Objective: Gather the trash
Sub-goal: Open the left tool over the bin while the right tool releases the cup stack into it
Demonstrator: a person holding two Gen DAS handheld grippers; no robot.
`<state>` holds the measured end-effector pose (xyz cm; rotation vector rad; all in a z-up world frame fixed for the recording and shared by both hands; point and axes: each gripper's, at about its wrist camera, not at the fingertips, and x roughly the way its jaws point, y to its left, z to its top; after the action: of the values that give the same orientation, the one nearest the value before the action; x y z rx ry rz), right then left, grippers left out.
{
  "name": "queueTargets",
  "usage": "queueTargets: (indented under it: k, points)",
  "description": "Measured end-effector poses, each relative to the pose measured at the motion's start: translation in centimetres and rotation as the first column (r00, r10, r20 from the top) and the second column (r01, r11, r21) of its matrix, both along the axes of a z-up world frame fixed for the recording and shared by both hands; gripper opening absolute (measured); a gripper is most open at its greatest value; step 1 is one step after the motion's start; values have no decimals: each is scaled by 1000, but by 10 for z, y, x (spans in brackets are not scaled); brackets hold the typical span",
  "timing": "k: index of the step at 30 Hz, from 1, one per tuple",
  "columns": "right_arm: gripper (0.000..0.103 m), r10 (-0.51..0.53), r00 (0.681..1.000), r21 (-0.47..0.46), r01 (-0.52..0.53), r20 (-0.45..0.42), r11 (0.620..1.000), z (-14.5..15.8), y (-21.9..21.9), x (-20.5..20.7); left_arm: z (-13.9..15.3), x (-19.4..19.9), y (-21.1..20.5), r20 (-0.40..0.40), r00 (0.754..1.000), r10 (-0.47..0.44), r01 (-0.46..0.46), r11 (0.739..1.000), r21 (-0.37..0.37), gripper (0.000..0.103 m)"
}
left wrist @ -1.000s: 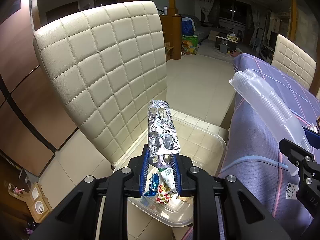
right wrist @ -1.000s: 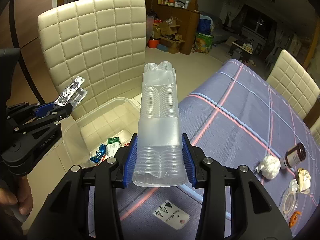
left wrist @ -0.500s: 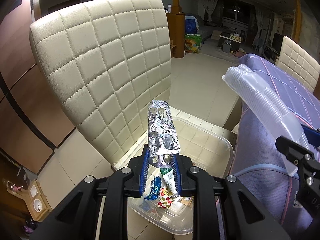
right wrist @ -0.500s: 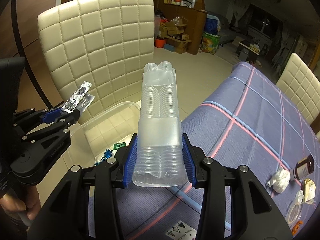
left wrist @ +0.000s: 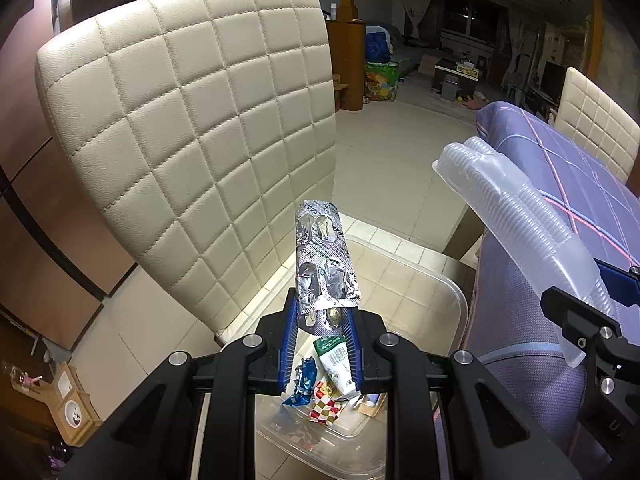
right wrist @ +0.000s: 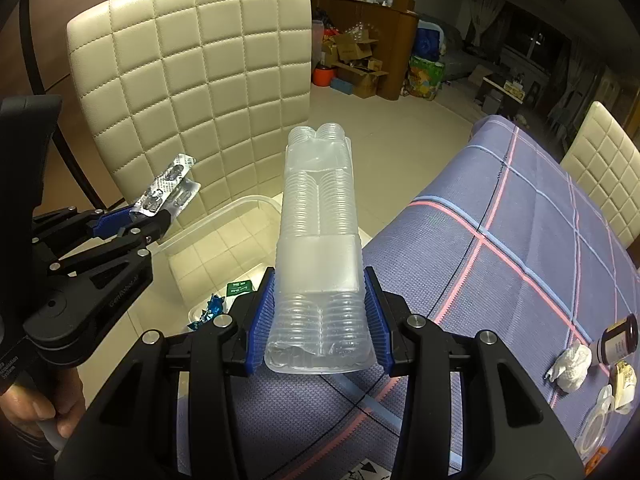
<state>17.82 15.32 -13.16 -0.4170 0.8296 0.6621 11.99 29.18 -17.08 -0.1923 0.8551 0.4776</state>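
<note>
My left gripper (left wrist: 323, 320) is shut on silver blister packs (left wrist: 323, 258), which stick up above a clear plastic bin (left wrist: 420, 292) on the floor. The bin holds several wrappers (left wrist: 320, 384). In the right wrist view the same left gripper (right wrist: 150, 216) and blister packs (right wrist: 170, 188) hang over the bin (right wrist: 224, 224). My right gripper (right wrist: 318, 312) is shut on a clear ribbed plastic tray (right wrist: 318, 240), held above the table edge, beside the bin. That tray (left wrist: 516, 216) also shows at the right of the left wrist view.
A cream quilted chair (left wrist: 192, 120) stands right behind the bin. The table with a purple checked cloth (right wrist: 520, 240) carries a brown bottle (right wrist: 618, 338), a crumpled tissue (right wrist: 572, 364) and a plastic lid (right wrist: 596, 424) at the far right. A person's hand (right wrist: 28, 404) grips the left handle.
Both grippers have moved a little forward and down toward the bin and chair, each keeping its load. The bin and chair back look nearer.
</note>
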Motion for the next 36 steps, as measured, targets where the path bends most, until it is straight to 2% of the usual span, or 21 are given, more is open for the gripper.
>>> queueTargets:
  k: [19, 20, 22, 23, 24, 27, 36]
  points:
    - [44, 9, 1000, -15, -9, 4, 1000, -3, 2, -2, -2, 2, 6, -8, 1000, 9, -9, 1000, -12, 24]
    - [44, 9, 1000, -15, -8, 4, 1000, -3, 2, -2, -3, 3, 7, -14, 1000, 12, -12, 1000, -18, 26]
    - [44, 9, 1000, -15, -9, 4, 1000, -3, 3, -2, -4, 3, 9, -18, 1000, 12, -13, 1000, -27, 39]
    - [44, 9, 1000, -15, -8, 5, 1000, -3, 3, -2, -4, 2, 8, -14, 1000, 17, -17, 1000, -20, 50]
    - [44, 9, 1000, -15, -8, 5, 1000, -3, 3, -3, -3, 0, 8, -8, 1000, 21, -21, 1000, -9, 52]
    - [44, 9, 1000, -16, -9, 6, 1000, -3, 3, -3, -1, -2, 6, 0, 1000, 22, -22, 1000, 13, 53]
    - [44, 24, 1000, -17, -23, 10, 1000, 0, 6, -8, 0, -5, 10, 1, 999, 35, -35, 999, 5, 53]
